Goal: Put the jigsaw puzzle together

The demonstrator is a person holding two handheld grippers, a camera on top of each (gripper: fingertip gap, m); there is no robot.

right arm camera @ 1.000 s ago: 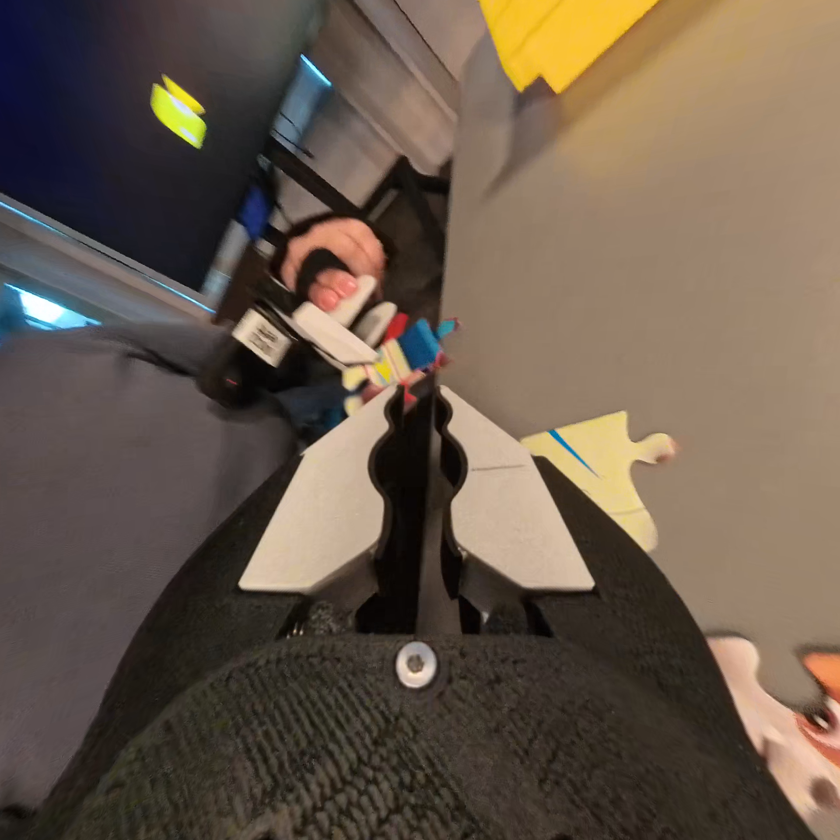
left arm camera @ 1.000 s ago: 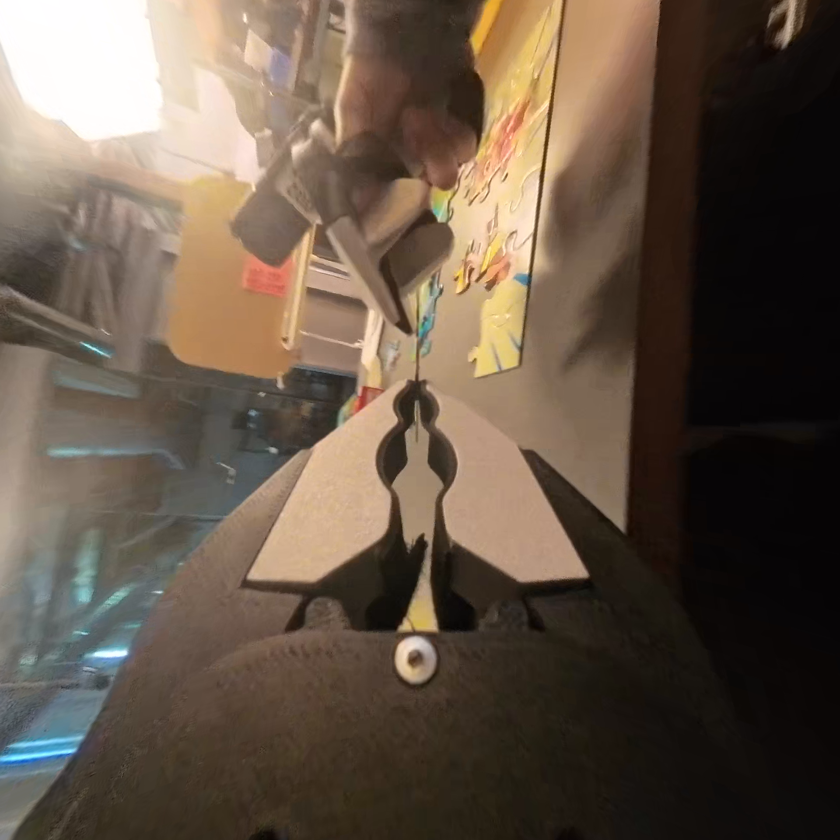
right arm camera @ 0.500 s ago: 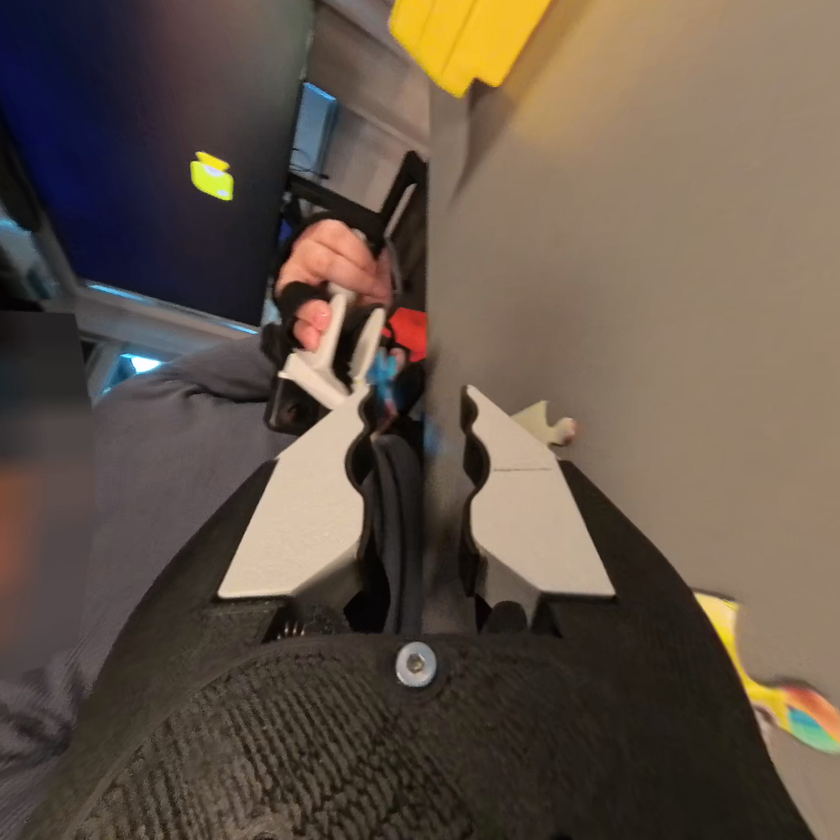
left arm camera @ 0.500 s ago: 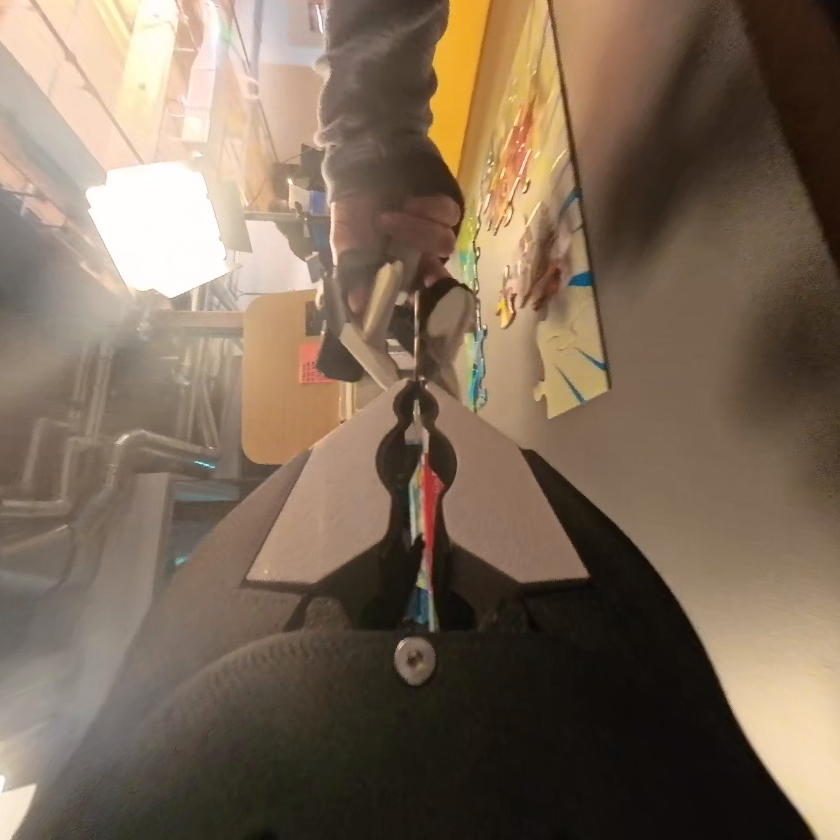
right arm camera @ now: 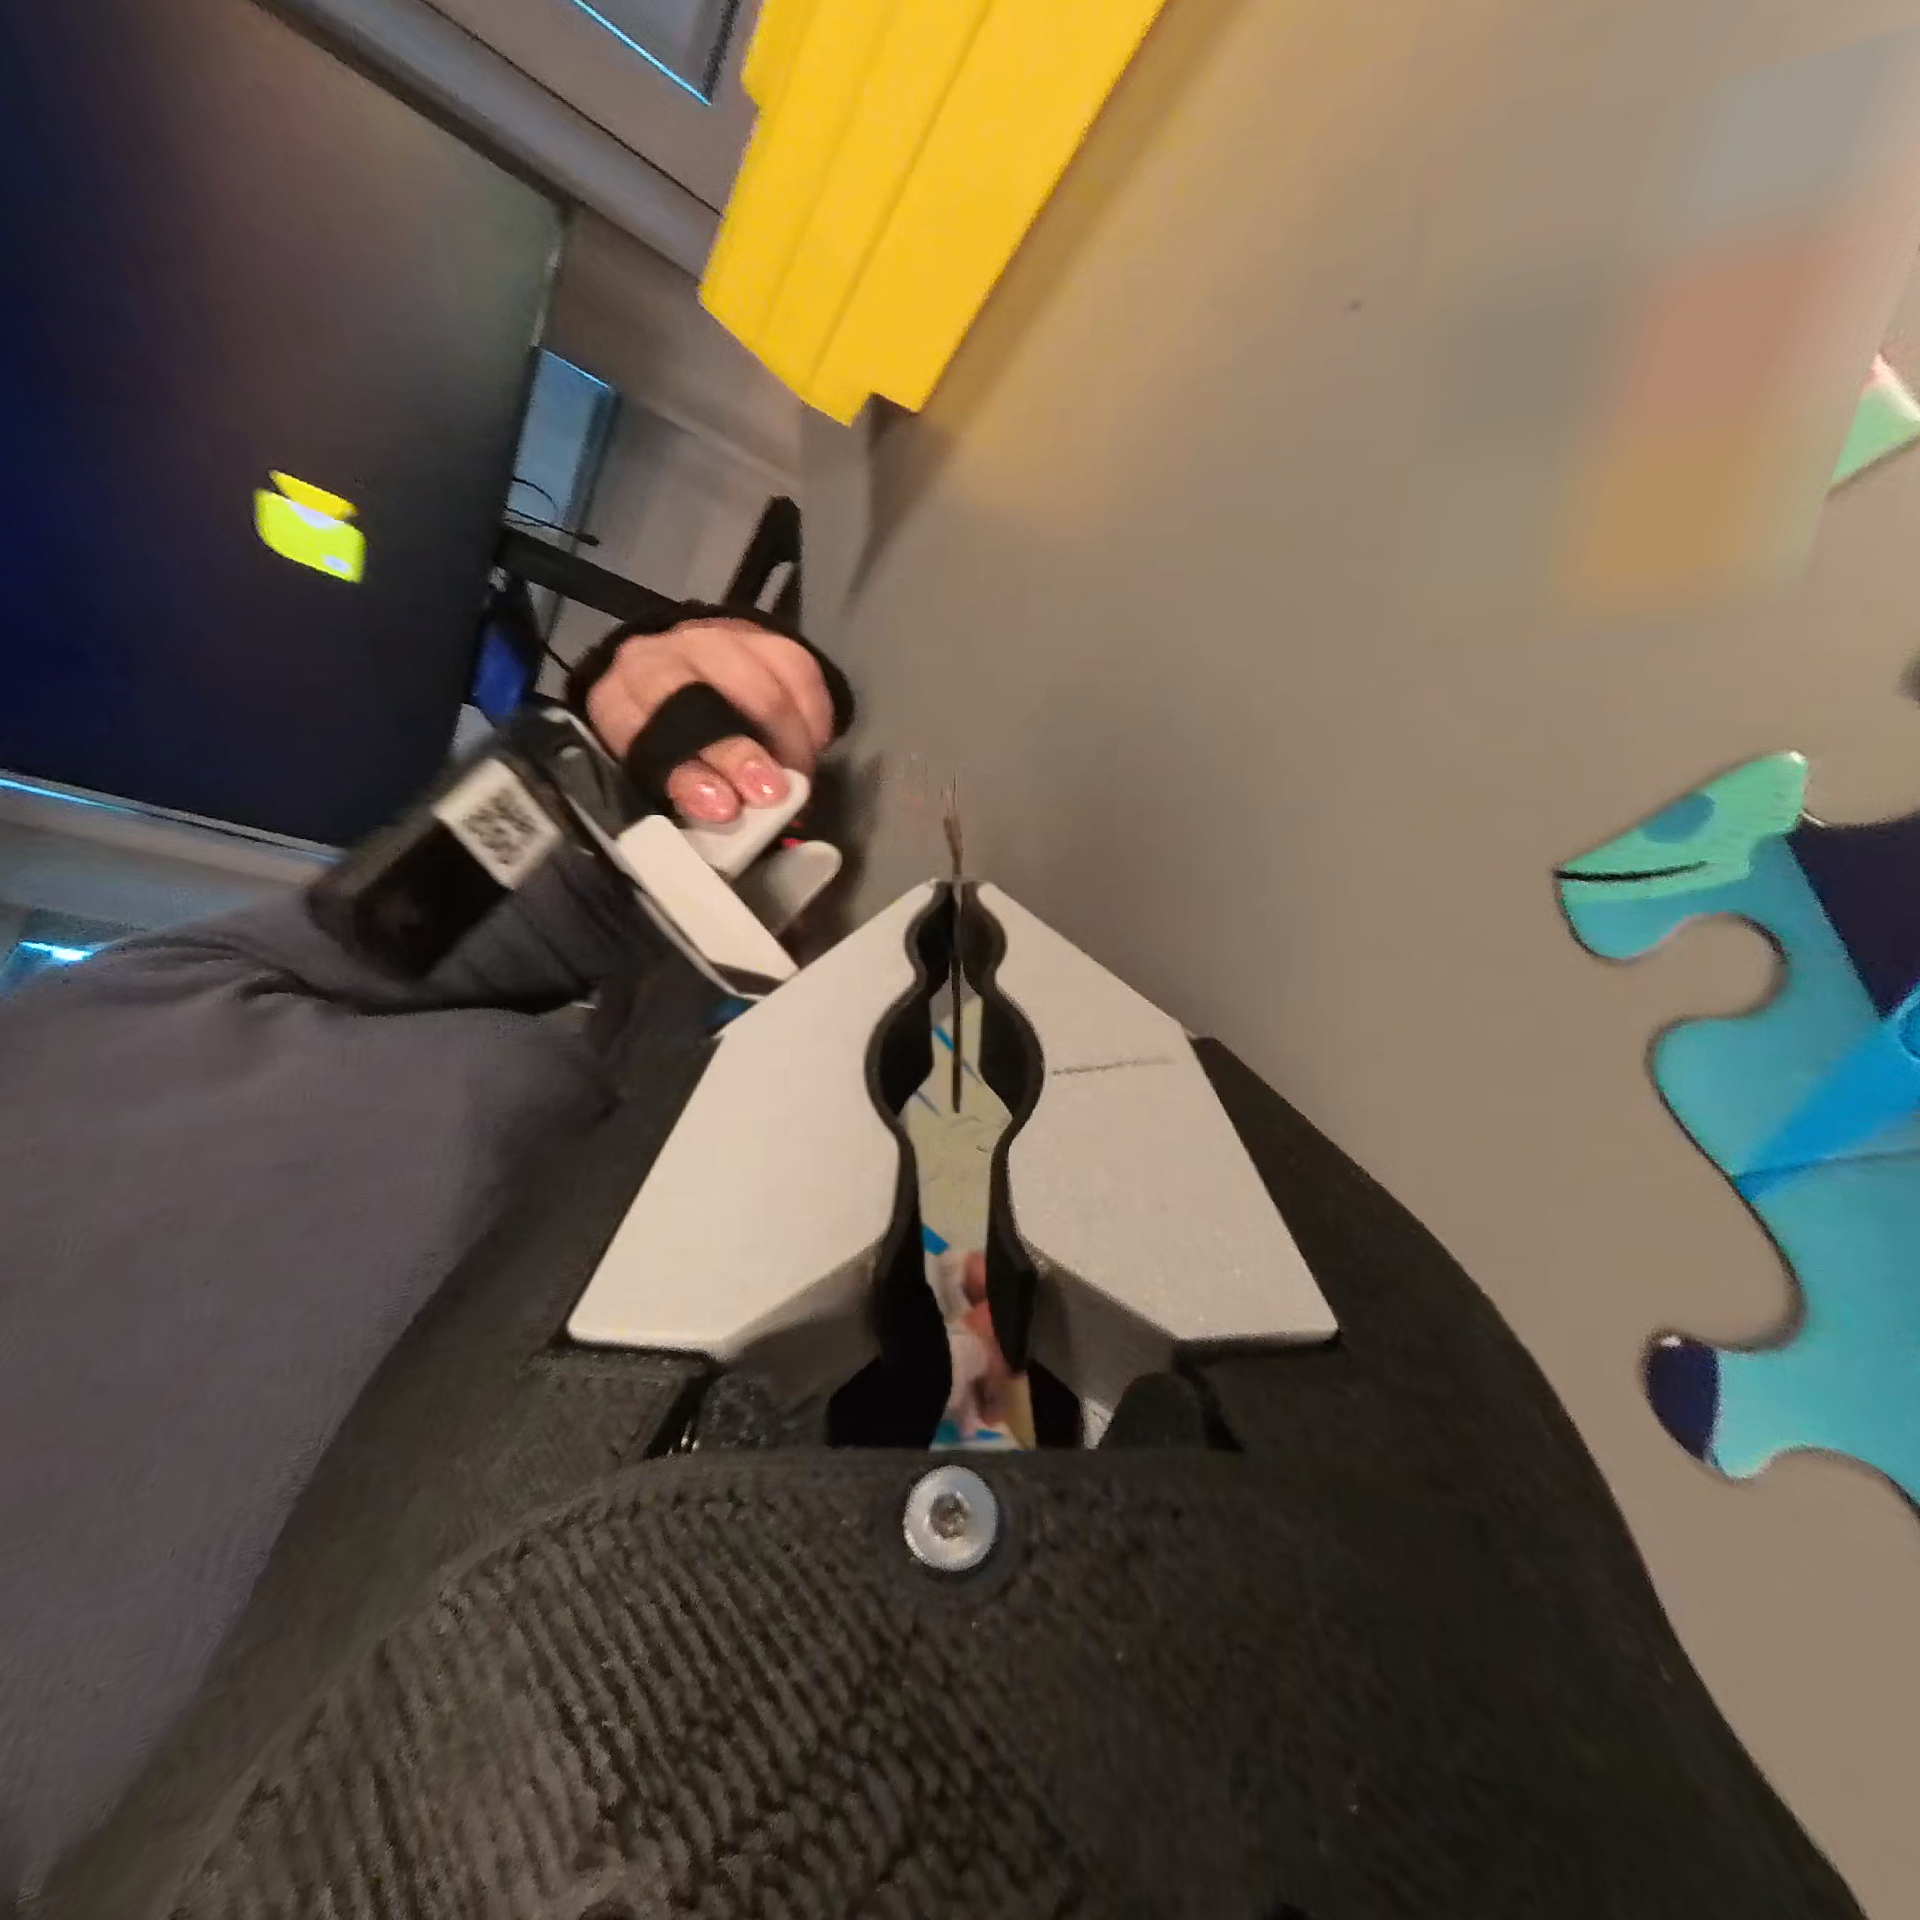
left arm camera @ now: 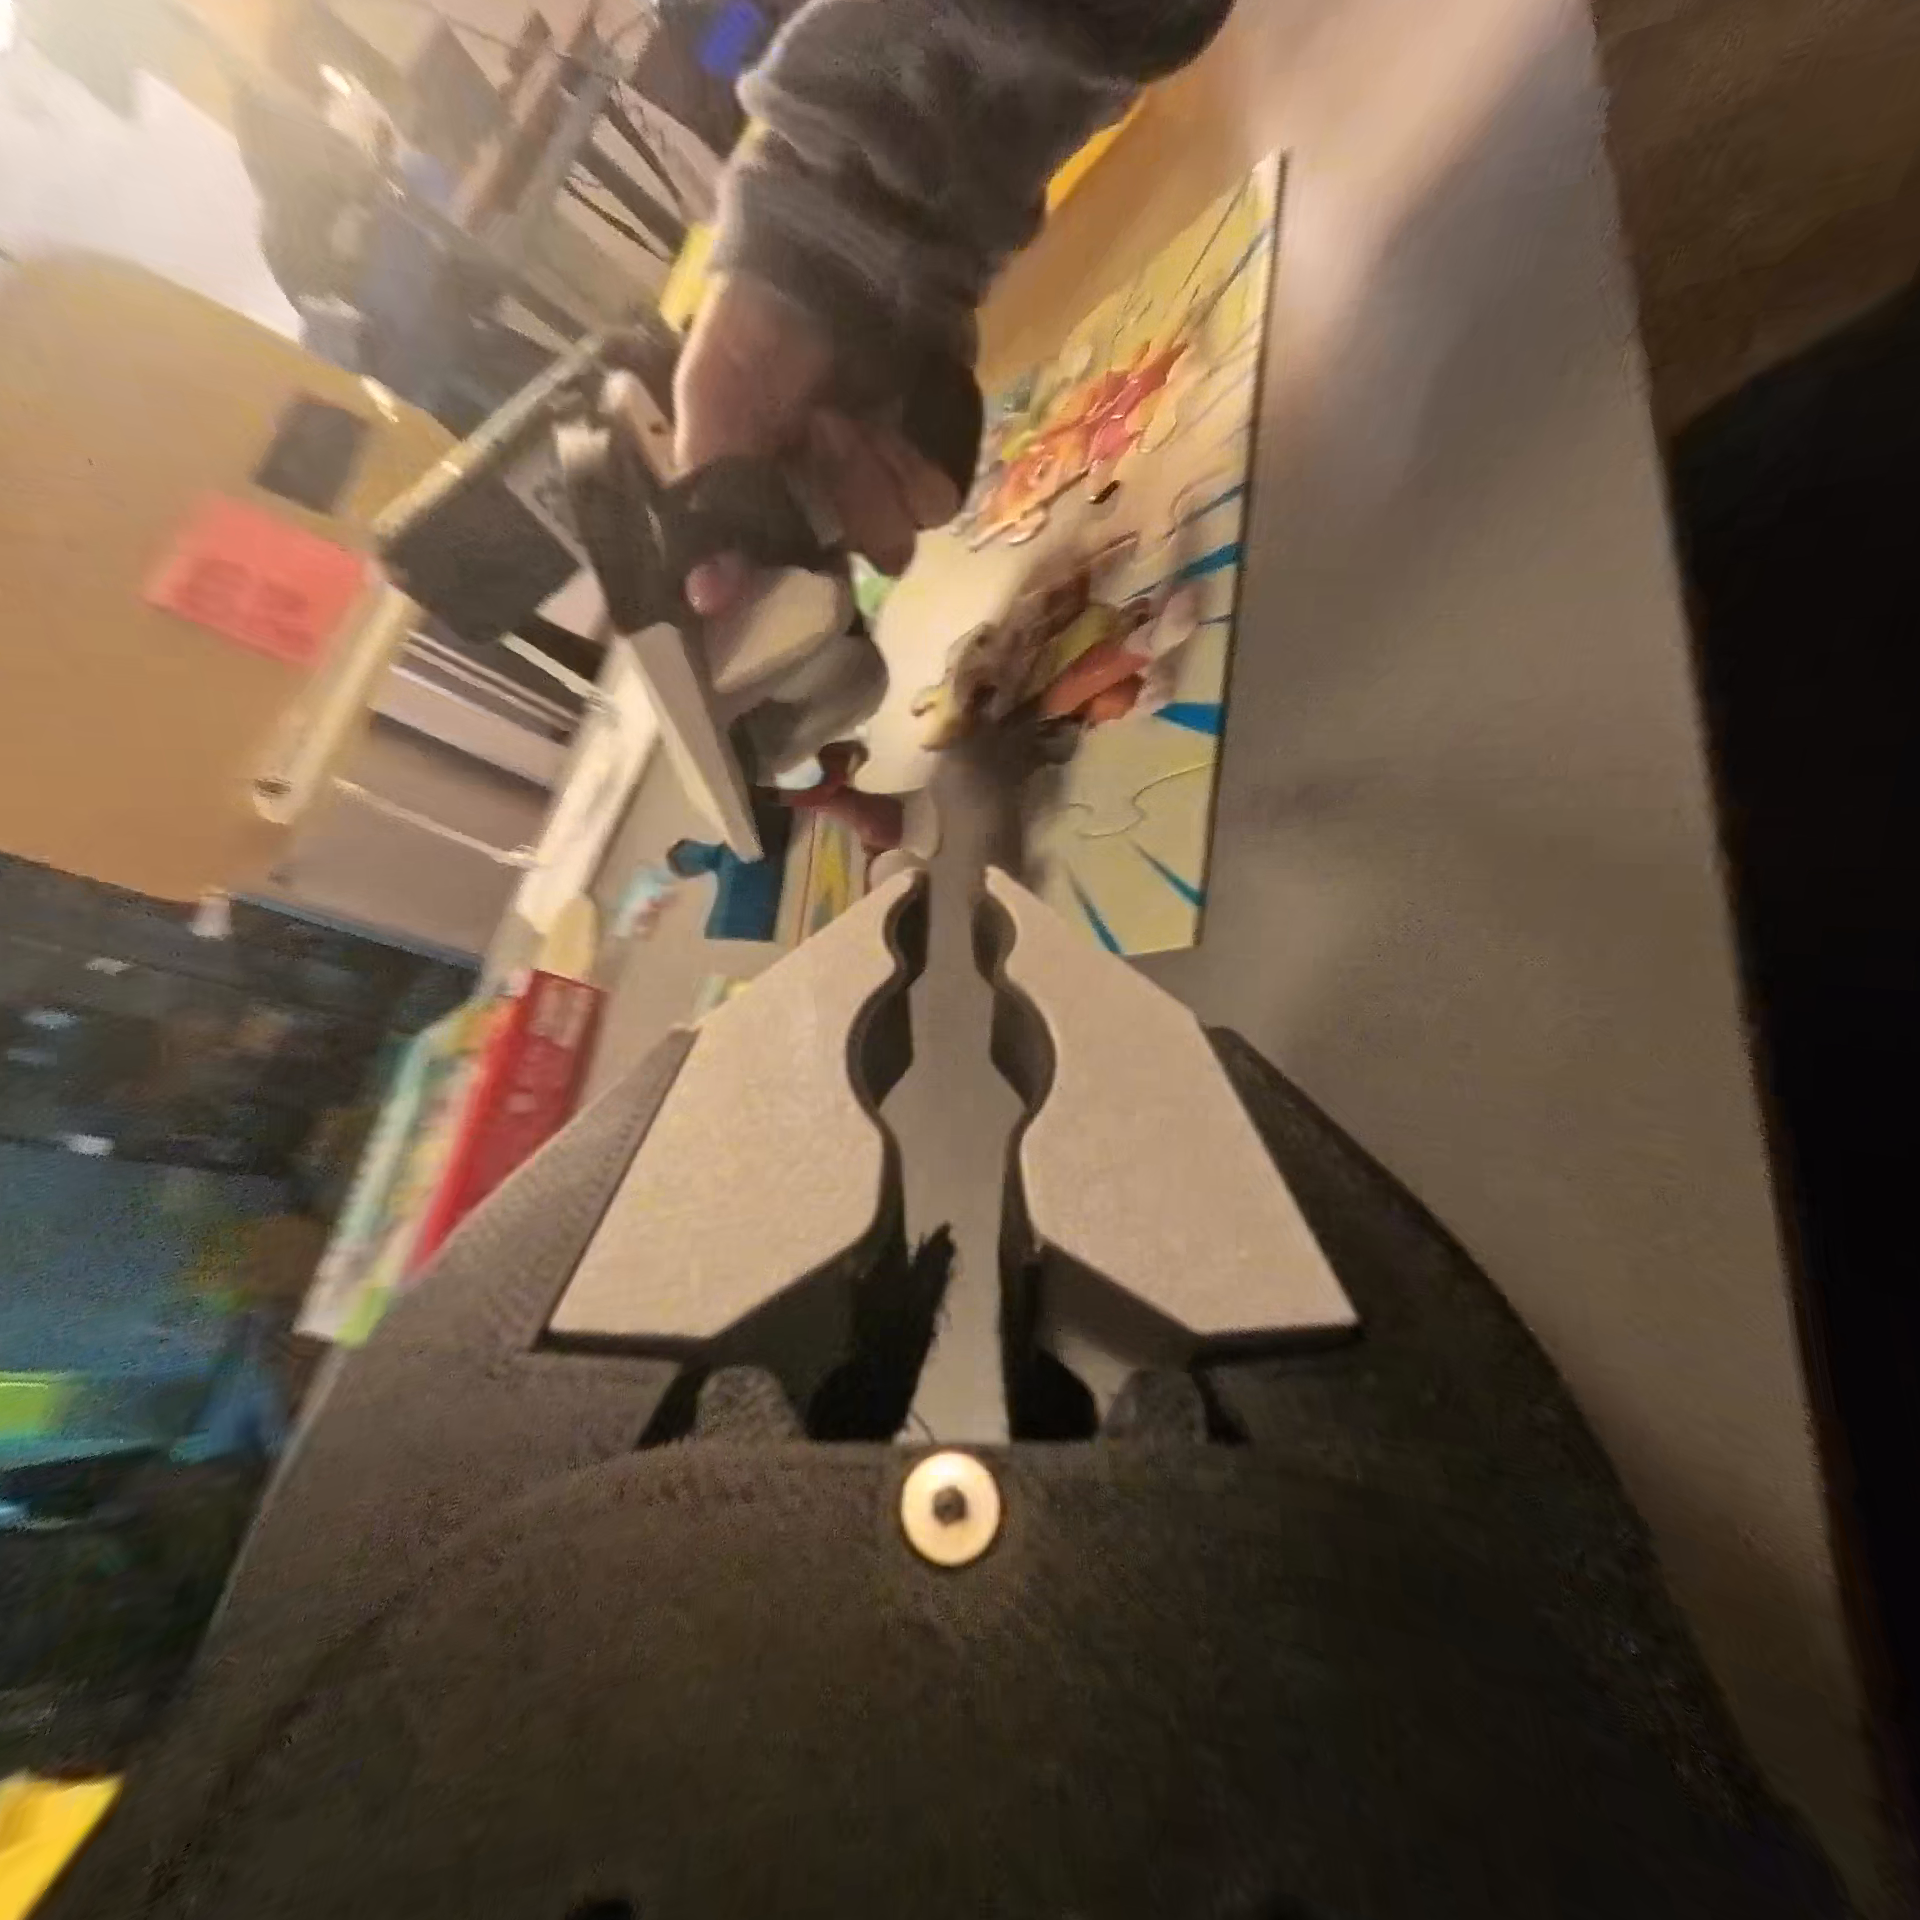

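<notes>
Edgewise, a thin printed cardboard puzzle piece (right arm camera: 954,1039) sits pinched between the right gripper (right arm camera: 954,888)'s fingertips; such slim purchase could let it pivot or slip. The left gripper (left arm camera: 948,883) stands slightly parted, holding nothing.

Puzzle board (left arm camera: 1174,582) on table (left arm camera: 1455,935) — right hand-held gripper (left arm camera: 758,831) before it.

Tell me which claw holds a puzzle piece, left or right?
The right claw: its tips pinch a thin puzzle piece, seen edge-on. The left claw stands slightly open, only table showing through.
</notes>
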